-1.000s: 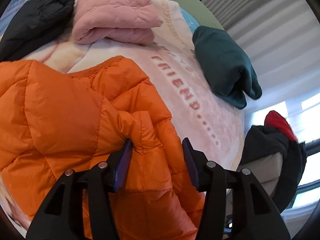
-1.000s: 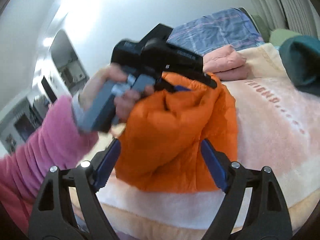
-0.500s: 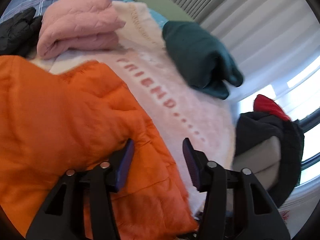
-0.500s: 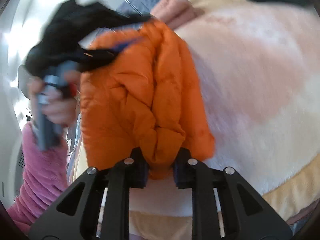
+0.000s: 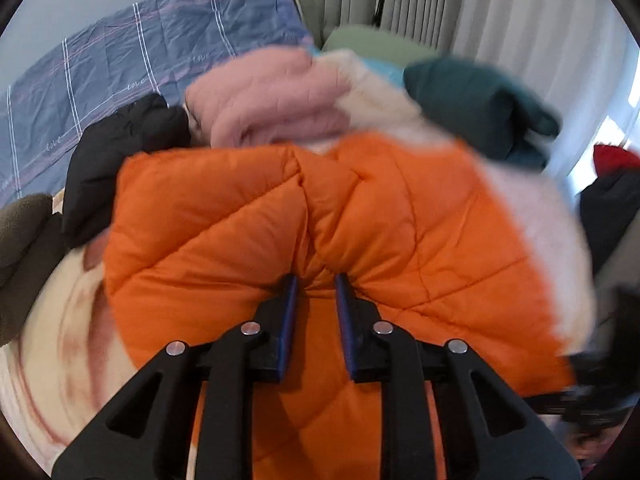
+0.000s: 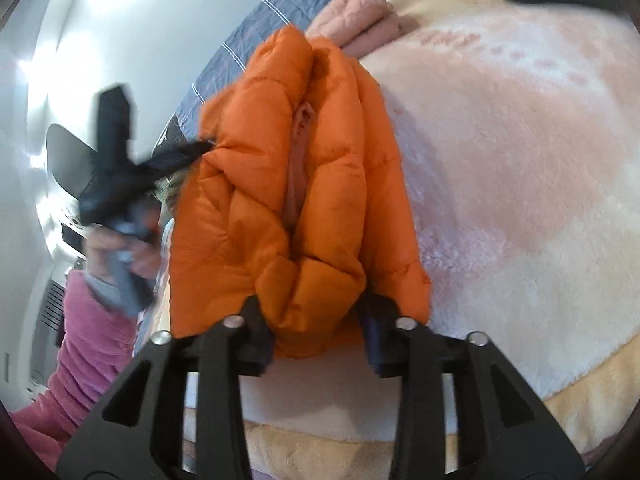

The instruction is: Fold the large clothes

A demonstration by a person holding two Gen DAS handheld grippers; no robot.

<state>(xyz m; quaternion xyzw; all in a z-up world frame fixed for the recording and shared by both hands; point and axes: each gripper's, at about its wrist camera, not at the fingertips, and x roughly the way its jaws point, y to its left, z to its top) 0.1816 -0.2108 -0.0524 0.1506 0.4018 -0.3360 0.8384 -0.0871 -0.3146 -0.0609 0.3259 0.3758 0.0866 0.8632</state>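
Observation:
An orange puffer jacket (image 5: 420, 232) lies bunched on a pink and cream fleece blanket (image 5: 532, 208). My left gripper (image 5: 316, 280) is closing, and its narrow jaws pinch a fold of the jacket where the creases meet. In the right wrist view the jacket (image 6: 248, 208) is gathered into a thick roll with its pink lining showing. My right gripper (image 6: 310, 304) is opening, and the roll still fills the gap and bulges against both pads. The left gripper (image 6: 192, 148) shows there blurred, at the jacket's far edge, held by a hand in a pink sleeve (image 6: 88, 344).
A folded pink garment (image 5: 272, 100), a black jacket (image 5: 116, 152) and a teal garment (image 5: 472, 108) lie beyond the orange one. A blue checked sheet (image 5: 120, 60) covers the bed head. Brown fleece (image 5: 20, 240) is at the left, dark and red clothes (image 5: 612, 184) at the right by the curtains.
The left gripper swung round and narrowed from wide open onto a jacket fold. The right gripper dropped, clamped the bunched jacket tightly, then widened a little around it.

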